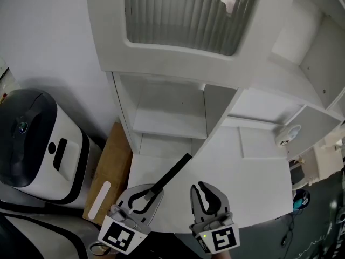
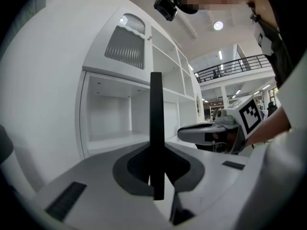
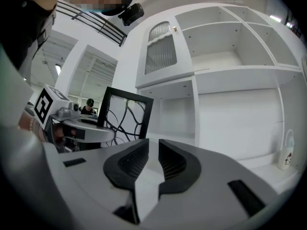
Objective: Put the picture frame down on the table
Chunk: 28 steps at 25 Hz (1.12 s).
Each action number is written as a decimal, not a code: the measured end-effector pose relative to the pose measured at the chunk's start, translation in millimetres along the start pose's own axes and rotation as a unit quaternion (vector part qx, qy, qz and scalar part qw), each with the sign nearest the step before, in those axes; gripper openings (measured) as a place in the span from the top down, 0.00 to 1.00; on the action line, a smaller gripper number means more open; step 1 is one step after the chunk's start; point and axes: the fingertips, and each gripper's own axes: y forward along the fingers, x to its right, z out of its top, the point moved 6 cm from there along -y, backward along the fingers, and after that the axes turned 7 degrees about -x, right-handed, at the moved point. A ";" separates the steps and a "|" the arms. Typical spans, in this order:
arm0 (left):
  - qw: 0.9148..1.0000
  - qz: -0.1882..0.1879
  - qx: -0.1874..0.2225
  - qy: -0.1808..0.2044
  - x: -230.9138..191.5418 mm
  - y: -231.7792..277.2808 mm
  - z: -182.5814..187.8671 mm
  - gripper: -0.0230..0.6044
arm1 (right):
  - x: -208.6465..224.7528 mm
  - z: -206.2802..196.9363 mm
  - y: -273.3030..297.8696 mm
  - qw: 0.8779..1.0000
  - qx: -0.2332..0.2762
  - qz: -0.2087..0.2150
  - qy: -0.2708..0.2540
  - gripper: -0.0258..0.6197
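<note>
**Q:** Left side, status?

**A:** I read the left gripper [image 1: 144,197] as clamped on the picture frame [image 1: 171,174]. In the left gripper view its jaws are closed on the frame's black edge [image 2: 156,128], which I see edge-on and upright.

**Q:** Frame location?

**A:** Over the counter [image 1: 253,182], near its front-left corner, slanting away toward the shelf unit [image 1: 172,112]. I cannot tell whether it touches the surface. The right gripper view shows its face [image 3: 125,115]: a black border around black curving lines.

**Q:** Right side?

**A:** The right gripper [image 1: 207,196] is at the front edge, just beside the left one. Its jaws are closed to a thin slit with nothing between them.
</note>
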 end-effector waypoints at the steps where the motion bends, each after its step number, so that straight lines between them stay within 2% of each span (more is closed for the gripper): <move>1: 1.000 -0.008 0.002 0.006 0.3 -0.4 -0.2 0.91 | -2.1 -0.4 2.0 1.000 0.000 0.007 0.002 0.87; 4: 0.999 -0.025 0.005 0.032 0.3 -1.7 0.0 0.91 | -7.2 -0.5 7.6 1.000 -0.001 0.029 0.008 0.82; 7: 0.999 -0.040 0.011 0.028 -0.3 -3.8 -0.8 0.91 | -12.4 -1.2 13.9 0.999 -0.003 0.049 0.010 0.76; 12: 0.997 -0.066 0.017 0.039 2.0 -7.0 -0.1 0.91 | -15.7 -2.1 21.0 0.998 -0.009 0.065 0.012 0.76; 22: 0.995 -0.091 0.017 0.047 9.1 -9.3 -0.4 0.91 | -18.0 -4.1 25.0 0.995 -0.005 0.092 0.026 0.76; 28: 0.993 -0.109 0.019 0.033 10.7 -10.4 -2.2 0.91 | -17.4 -5.7 20.4 0.993 -0.002 0.115 0.028 0.77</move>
